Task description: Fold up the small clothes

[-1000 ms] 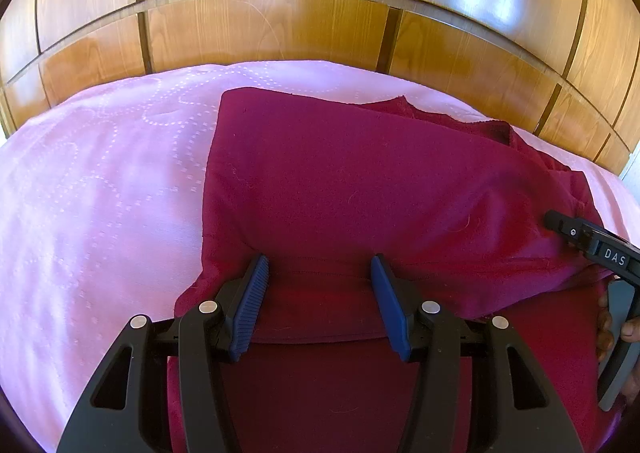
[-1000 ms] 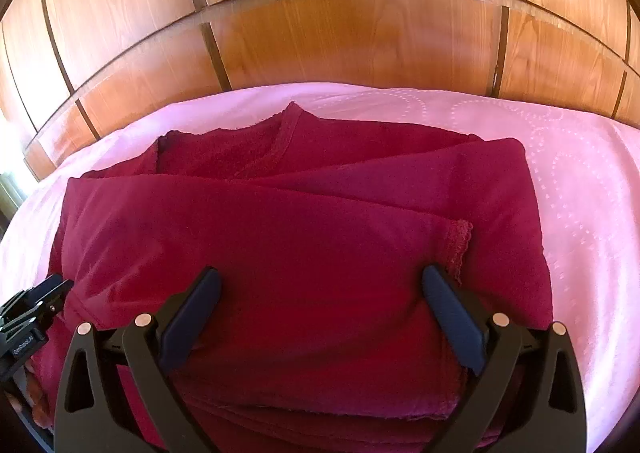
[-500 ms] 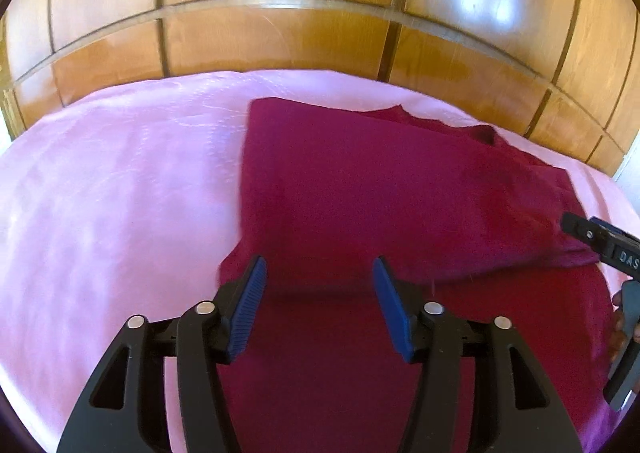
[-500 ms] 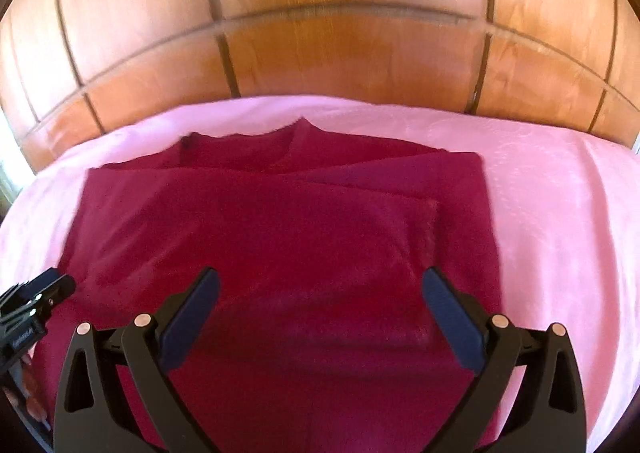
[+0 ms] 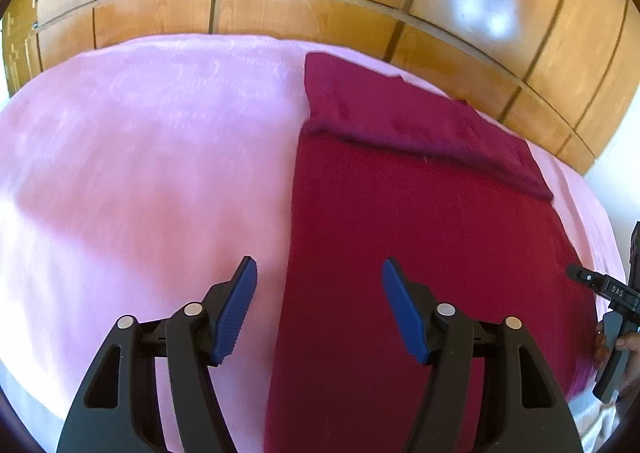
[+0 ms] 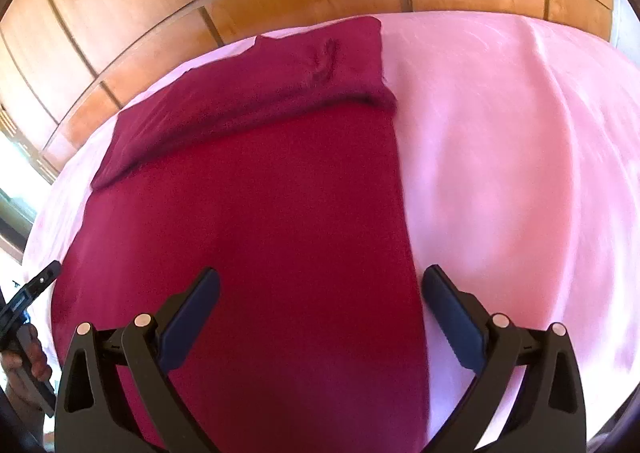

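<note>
A dark red garment (image 5: pixel 420 237) lies flat on the pink bedspread (image 5: pixel 140 173), its far part folded over into a band (image 5: pixel 420 125). It also shows in the right wrist view (image 6: pixel 260 221) with the folded band (image 6: pixel 256 93) at the far end. My left gripper (image 5: pixel 318 301) is open and empty, above the garment's left edge. My right gripper (image 6: pixel 320 309) is open and empty, above the garment's right edge. The right gripper also shows at the right edge of the left wrist view (image 5: pixel 608 289).
A wooden panelled wall (image 5: pixel 320 5) stands right behind the bed. Bare pink bedspread (image 6: pixel 520 173) spreads right of the garment. The left gripper's handle and a hand (image 6: pixel 24 325) show at the left edge of the right wrist view.
Both grippers have drawn back and risen from the garment. The folded-over part now lies at the far end, with more flat cloth showing near me. Both grippers stayed open.
</note>
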